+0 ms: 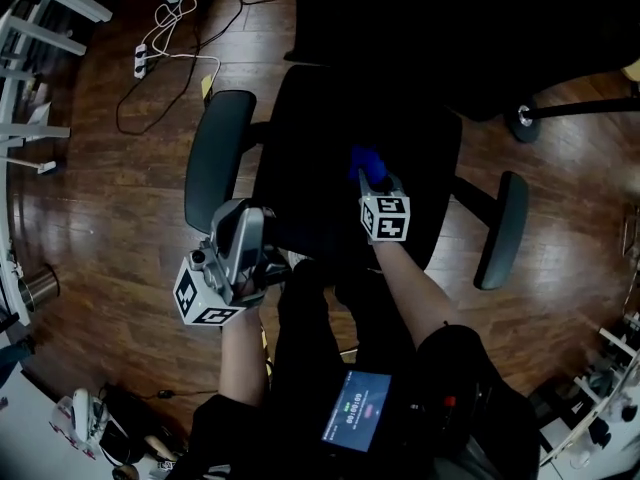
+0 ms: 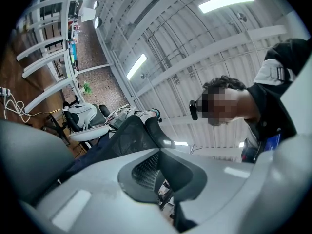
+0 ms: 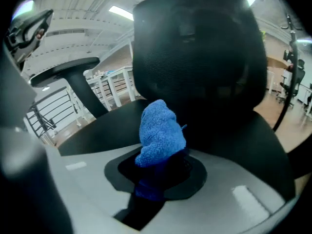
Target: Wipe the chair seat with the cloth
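Note:
A black office chair seat [image 1: 310, 178] fills the middle of the head view, with its backrest [image 3: 195, 48] rising ahead in the right gripper view. My right gripper [image 1: 374, 180] is over the seat's middle, shut on a bunched blue cloth [image 1: 364, 161] that sticks out past the jaws [image 3: 160, 133]. Whether the cloth touches the seat [image 3: 239, 130] I cannot tell. My left gripper [image 1: 238, 240] hangs off the seat's front left corner, below the left armrest [image 1: 215, 153]. It is tilted upward toward the ceiling, jaws together [image 2: 163, 179] with nothing between them.
The right armrest [image 1: 500, 228] stands out at the seat's right. Cables and a power strip [image 1: 140, 60] lie on the wooden floor at upper left, near a white frame [image 1: 40, 28]. Another chair's base [image 1: 525, 118] is at upper right. The person's legs are against the seat's front edge.

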`<action>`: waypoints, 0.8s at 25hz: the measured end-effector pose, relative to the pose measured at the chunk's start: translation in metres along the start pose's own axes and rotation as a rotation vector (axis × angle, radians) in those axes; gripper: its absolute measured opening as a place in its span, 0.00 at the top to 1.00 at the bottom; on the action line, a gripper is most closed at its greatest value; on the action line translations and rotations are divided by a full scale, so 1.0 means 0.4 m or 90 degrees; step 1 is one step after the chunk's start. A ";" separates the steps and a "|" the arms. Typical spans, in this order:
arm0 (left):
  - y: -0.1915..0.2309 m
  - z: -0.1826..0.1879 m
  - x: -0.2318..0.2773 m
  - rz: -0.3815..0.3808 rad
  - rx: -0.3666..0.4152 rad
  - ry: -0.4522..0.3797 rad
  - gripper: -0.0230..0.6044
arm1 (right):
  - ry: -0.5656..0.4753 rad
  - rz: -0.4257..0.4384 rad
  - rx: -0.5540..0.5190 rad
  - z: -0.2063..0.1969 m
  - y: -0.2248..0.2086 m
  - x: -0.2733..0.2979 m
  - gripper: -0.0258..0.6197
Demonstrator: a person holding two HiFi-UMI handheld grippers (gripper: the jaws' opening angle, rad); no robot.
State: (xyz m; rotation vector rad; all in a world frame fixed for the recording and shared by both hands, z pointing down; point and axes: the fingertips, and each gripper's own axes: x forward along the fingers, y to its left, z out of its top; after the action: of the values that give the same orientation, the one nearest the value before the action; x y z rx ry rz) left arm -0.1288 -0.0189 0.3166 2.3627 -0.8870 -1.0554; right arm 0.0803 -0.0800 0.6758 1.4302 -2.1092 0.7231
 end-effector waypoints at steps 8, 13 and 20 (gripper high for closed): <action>-0.015 -0.020 0.035 -0.014 -0.005 0.001 0.97 | -0.005 -0.162 0.044 -0.084 -0.355 -0.255 0.82; -0.036 -0.028 0.038 -0.018 -0.006 -0.003 0.97 | -0.043 -0.193 0.043 -0.045 -0.331 -0.252 0.82; -0.047 0.046 -0.008 -0.001 0.012 -0.024 0.97 | -0.161 0.000 0.064 0.167 0.098 -0.116 0.82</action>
State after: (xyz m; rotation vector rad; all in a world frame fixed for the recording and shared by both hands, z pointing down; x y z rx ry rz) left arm -0.1371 -0.0050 0.2958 2.3665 -0.9131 -1.1004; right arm 0.0525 -0.0807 0.5898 1.6512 -2.2886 0.6877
